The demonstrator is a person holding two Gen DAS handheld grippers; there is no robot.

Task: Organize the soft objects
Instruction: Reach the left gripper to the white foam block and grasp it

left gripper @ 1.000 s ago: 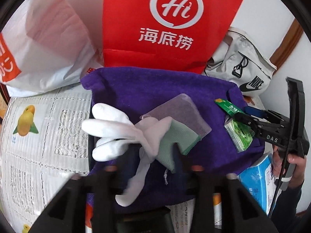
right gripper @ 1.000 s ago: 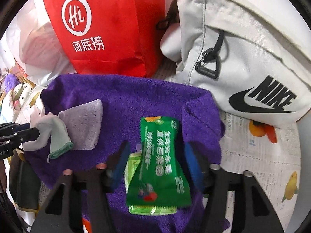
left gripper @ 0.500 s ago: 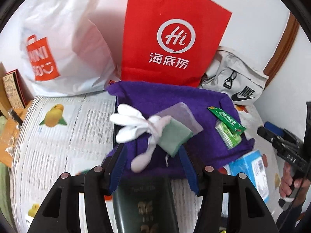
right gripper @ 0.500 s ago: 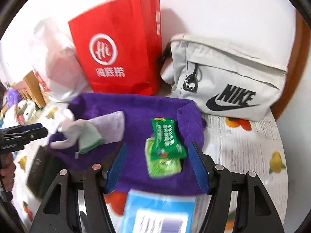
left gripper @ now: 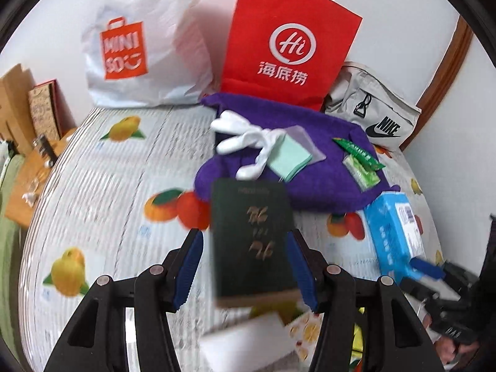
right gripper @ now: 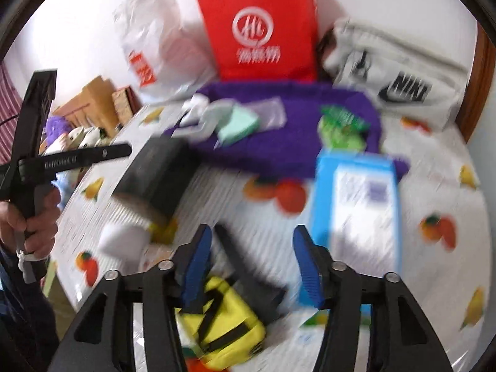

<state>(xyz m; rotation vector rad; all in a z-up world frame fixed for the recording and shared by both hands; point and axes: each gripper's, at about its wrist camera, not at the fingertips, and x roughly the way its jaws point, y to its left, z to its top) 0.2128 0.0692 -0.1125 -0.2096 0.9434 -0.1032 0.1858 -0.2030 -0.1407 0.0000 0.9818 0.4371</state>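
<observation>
**Mia:** What are the two black grabbers with blue pads doing?

**Tom:** The left gripper [left gripper: 245,269] has its jaws apart. Nothing is pinched. A dark green book with gold letters [left gripper: 252,241] lies on the table below and between them, but the pads do not look pressed on it. The right gripper [right gripper: 252,266] has its jaws closing, and nothing is between them. It hangs over the table.

**Mia:** What is right by the right one?

**Tom:** A small yellow bag with black straps [right gripper: 221,319] sits close under it. A blue tissue pack with a white label [right gripper: 356,210] lies just beside its right finger.

**Mia:** And a bit farther?

**Tom:** The tablecloth with orange and yellow fruit pictures [left gripper: 102,192] covers the table. Past the book is a fuzzy purple towel [left gripper: 310,183].

**Mia:** Where are the soft things?

**Tom:** On the purple towel. A white glove [left gripper: 241,136] lies on its left part, touching a folded mint-green cloth [left gripper: 288,158] and a pale lilac cloth [left gripper: 305,139]. Two green snack packets [left gripper: 361,161] lie on its right part.

**Mia:** What is at the very back?

**Tom:** A white plastic shopping bag with an orange sign [left gripper: 139,49], a red paper bag with white letters [left gripper: 288,43], and a grey bag with a black swoosh [left gripper: 375,117], all by the wall.
</observation>
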